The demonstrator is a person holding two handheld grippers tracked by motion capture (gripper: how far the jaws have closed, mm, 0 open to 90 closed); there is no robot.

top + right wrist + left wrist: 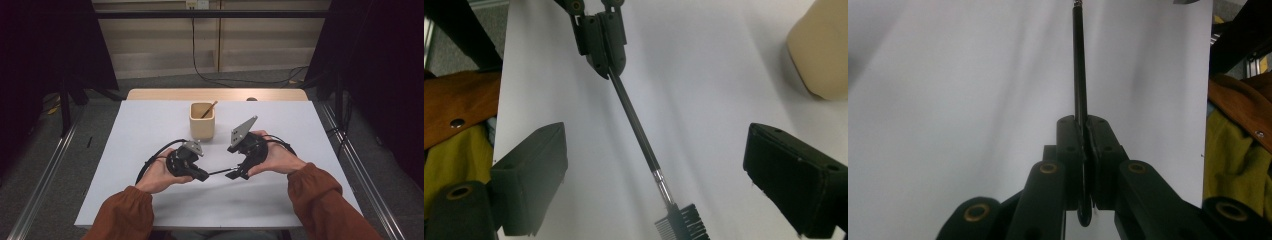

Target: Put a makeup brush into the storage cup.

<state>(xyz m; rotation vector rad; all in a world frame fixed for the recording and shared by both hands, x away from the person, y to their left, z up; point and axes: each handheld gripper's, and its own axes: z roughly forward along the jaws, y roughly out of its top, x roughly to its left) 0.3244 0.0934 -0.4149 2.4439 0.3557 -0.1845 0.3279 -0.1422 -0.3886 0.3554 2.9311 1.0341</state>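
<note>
Down on the white worktop (150, 200), seen from the high view, the left gripper (202, 175) and the right gripper (234, 174) face each other near the middle, a little toward the near edge. A thin black brush handle (220, 172) bridges the gap between them. Behind them, toward the far edge, stands a beige cup (202, 125) with a wooden stick (209, 109) leaning in it. Rust-coloured sleeves (120, 217) come in over the near edge.

Next, the left gripper view: the left gripper (1083, 132) is clamped tight on the brush handle (1078, 65), which runs straight up from between the pressed pads over the bare worktop (948, 100). A sleeve (1243, 105) and some yellow cloth (1233, 160) sit beyond the worktop's edge.

Finally, the right gripper view: the right gripper (654, 175) has its jaws spread wide, well clear of the brush on both sides. The brush handle (634, 120) slants between them, its comb-and-bristle head (681, 222) nearest the camera, touched by neither pad. At the far end the left gripper (606, 55) pinches the handle. The cup (819, 50) shows at the upper right corner.
</note>
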